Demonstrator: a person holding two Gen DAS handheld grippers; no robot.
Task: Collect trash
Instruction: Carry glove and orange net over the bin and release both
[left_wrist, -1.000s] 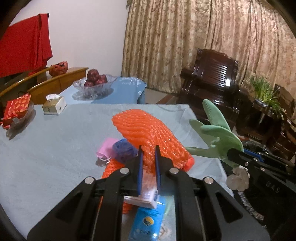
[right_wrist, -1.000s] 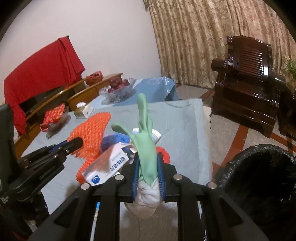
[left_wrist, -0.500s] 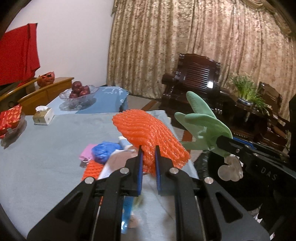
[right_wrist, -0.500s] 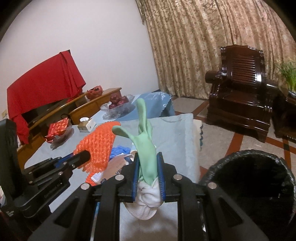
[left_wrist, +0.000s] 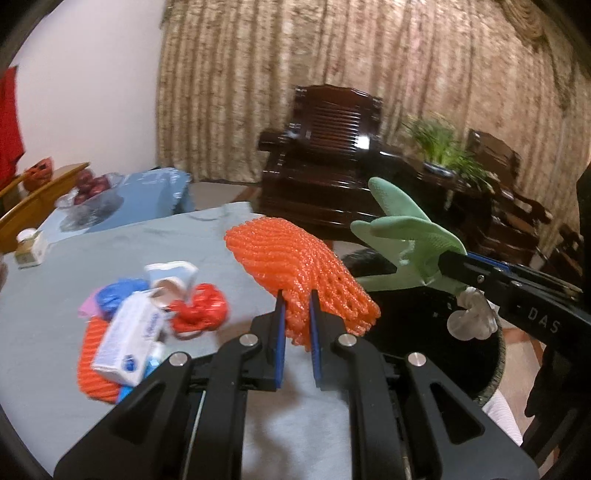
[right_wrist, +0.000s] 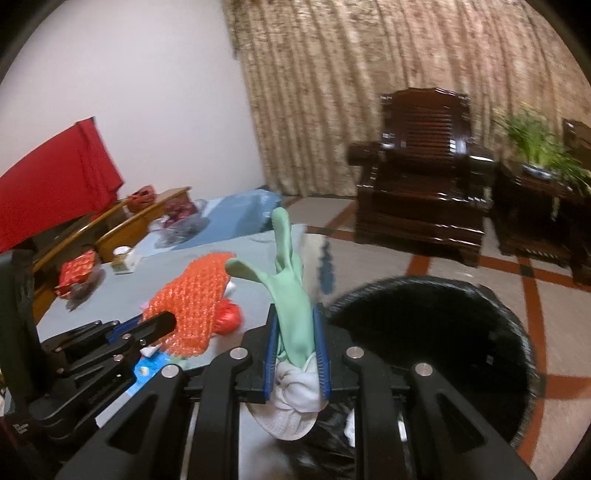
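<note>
Since 1 second ago both grippers have swung away from the middle of the desk toward the black bin, which now fills much more of the right wrist view and shows behind the load in the left wrist view. The left gripper has its jaws nearly closed, pinching the lower edge of the orange foam net, which is lifted clear of the desk and hangs at the desk's near corner, just beside the bin's rim. The right gripper has its jaws closed on the green rubber glove, fingers pointing up, with a knotted white cloth bunched under the jaws; it sits just left of the bin's mouth. The 2 grippers are close together, the glove just to the right of the net. Farther from the bin, a heap remains on the desk: a white and blue box, a red plastic bag, a blue bag, a paper cup and a second orange net. The bin's mouth is open and unobstructed, with bare floor beyond it toward the dark wooden armchair.
</note>
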